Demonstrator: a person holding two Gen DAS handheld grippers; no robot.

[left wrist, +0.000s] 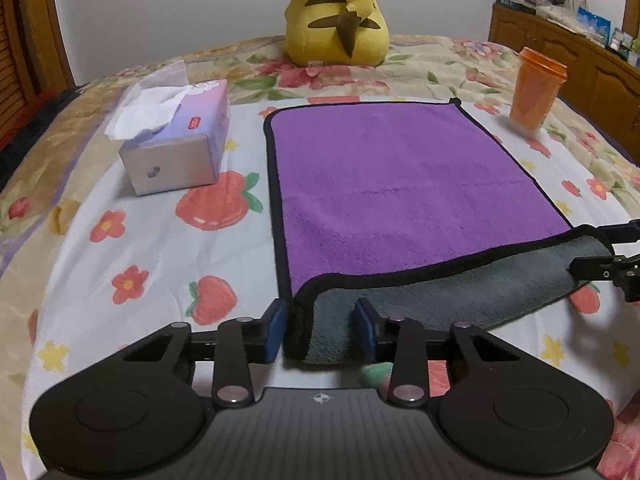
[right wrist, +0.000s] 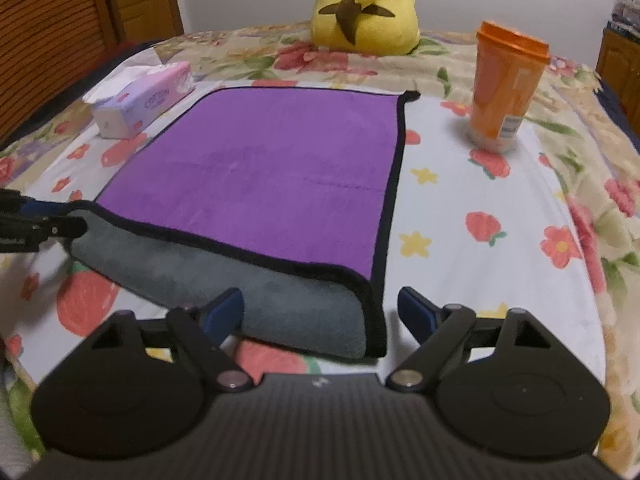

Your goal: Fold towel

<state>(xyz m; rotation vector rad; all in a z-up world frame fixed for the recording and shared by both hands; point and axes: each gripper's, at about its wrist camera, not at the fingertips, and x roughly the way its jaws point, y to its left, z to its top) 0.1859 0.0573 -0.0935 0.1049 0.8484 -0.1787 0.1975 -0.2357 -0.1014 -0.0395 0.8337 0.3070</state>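
A purple towel (left wrist: 400,176) with black trim and a grey underside lies on the bed; it also shows in the right wrist view (right wrist: 272,168). Its near edge is rolled over, grey side up. My left gripper (left wrist: 322,330) sits at the near left corner, jaws partly closed around the rolled edge, blue pads (left wrist: 276,330) touching or nearly touching the fabric. My right gripper (right wrist: 322,314) is open around the near right corner, pads apart from the cloth. Each gripper shows at the other view's edge: the right (left wrist: 608,268), the left (right wrist: 36,228).
A tissue box (left wrist: 176,148) stands left of the towel, an orange lidded cup (left wrist: 534,92) at its far right, and a yellow plush toy (left wrist: 340,12) behind it. The flowered bedspread (left wrist: 140,248) covers the bed. A wooden cabinet (left wrist: 560,52) stands at right.
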